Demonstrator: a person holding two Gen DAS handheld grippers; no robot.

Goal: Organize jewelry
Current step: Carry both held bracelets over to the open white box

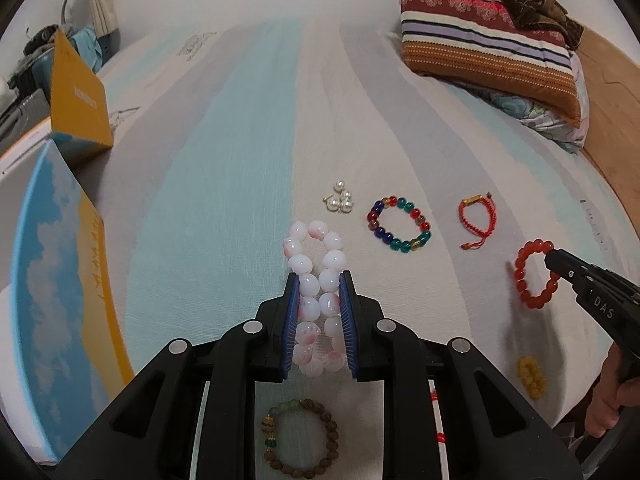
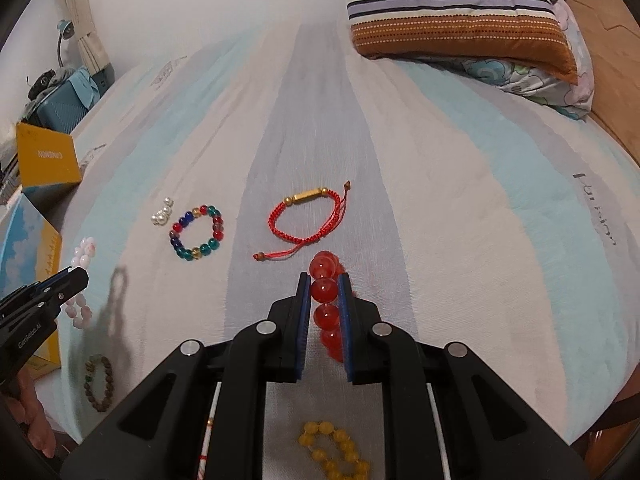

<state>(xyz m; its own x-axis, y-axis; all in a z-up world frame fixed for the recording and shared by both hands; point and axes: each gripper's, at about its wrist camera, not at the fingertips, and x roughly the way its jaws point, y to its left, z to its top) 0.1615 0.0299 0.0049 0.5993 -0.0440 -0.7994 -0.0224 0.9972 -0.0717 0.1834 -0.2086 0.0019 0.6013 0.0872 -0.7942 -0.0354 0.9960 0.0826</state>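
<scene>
My left gripper (image 1: 319,280) is shut on a pink-and-white bead bracelet (image 1: 314,264), squeezed long between its blue pads and lifted above the striped bed. My right gripper (image 2: 324,280) is shut on a red bead bracelet (image 2: 326,290), which hangs edge-on between its pads; it also shows in the left wrist view (image 1: 534,276). On the bed lie a multicoloured bead bracelet (image 1: 398,224), a red cord bracelet (image 2: 310,216) with a gold tube, a cluster of pearls (image 1: 339,199), a brown wooden bead bracelet (image 1: 302,438) and a yellow bead bracelet (image 2: 334,452).
An open blue-and-yellow box (image 1: 60,264) stands at the bed's left edge, with a yellow box (image 1: 78,92) behind it. A striped pillow (image 1: 484,44) lies at the far right on the bed. A wooden floor (image 1: 612,128) lies beyond the right edge.
</scene>
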